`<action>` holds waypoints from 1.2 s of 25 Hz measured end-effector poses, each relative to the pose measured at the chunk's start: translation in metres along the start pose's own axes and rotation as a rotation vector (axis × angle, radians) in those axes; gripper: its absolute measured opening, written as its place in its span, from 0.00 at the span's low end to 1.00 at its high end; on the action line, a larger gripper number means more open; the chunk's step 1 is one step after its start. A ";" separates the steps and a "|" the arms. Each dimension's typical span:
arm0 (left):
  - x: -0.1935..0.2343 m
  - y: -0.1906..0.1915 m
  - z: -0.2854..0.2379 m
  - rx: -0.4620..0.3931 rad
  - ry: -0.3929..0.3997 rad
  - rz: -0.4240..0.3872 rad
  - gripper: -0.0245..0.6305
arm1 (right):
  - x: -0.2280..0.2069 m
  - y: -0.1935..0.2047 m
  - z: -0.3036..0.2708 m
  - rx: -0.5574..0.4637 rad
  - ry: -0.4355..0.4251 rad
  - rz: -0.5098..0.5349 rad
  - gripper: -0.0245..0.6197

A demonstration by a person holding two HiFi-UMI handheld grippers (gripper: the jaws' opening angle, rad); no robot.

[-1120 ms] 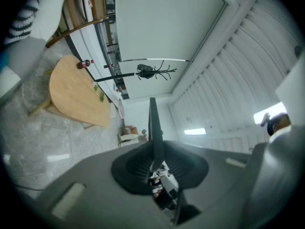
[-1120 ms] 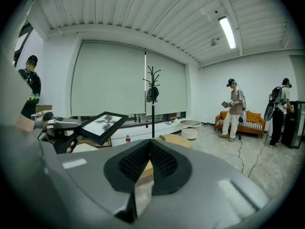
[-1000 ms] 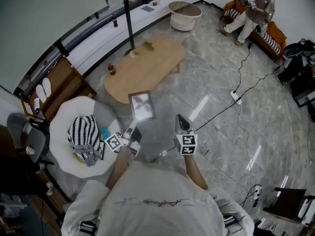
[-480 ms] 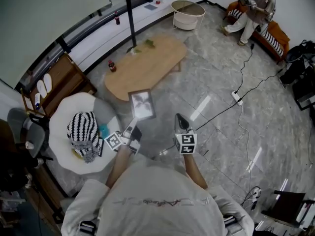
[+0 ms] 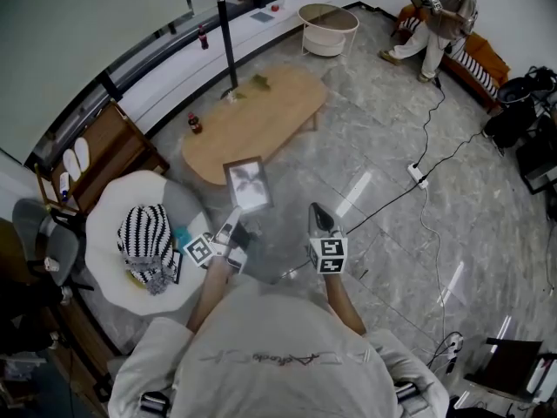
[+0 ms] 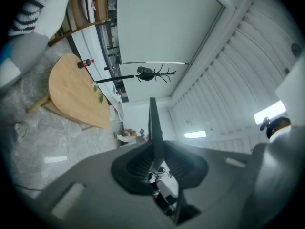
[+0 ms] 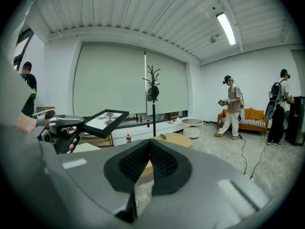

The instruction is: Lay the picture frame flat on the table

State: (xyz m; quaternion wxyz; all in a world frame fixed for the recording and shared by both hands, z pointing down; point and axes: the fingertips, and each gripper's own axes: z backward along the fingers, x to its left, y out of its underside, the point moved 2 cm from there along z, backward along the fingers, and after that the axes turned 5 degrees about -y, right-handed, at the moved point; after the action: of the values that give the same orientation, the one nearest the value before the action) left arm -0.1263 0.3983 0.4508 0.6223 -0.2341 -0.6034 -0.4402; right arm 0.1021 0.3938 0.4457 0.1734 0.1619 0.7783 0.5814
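- The dark rectangular picture frame [image 5: 246, 184], with a pale grey picture in it, is held tilted in the air, close to the near end of the light wooden oval surface [image 5: 261, 116] and not resting on it.
- The left gripper [image 5: 233, 219] has its fingers [image 6: 136, 168] clamped on the frame's lower edge.
- The right gripper [image 5: 317, 217] is apart from the frame, with its fingers [image 7: 133, 163] closed on nothing.

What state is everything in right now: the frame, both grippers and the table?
Black picture frame: in the air, gripped by one edge, picture facing up, not on the table.
Left gripper: shut on the black picture frame.
Right gripper: shut, empty.
Oval wooden table: frame not yet on it.
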 end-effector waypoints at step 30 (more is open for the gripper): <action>0.078 -0.107 -0.160 0.018 -0.014 0.066 0.14 | -0.069 -0.040 -0.183 0.064 -0.006 0.025 0.05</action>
State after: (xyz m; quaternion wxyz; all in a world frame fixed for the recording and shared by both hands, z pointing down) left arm -0.1374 0.1923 0.4740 0.6343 -0.2514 -0.6038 -0.4122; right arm 0.0780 0.1966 0.4612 0.1633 0.1790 0.7938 0.5578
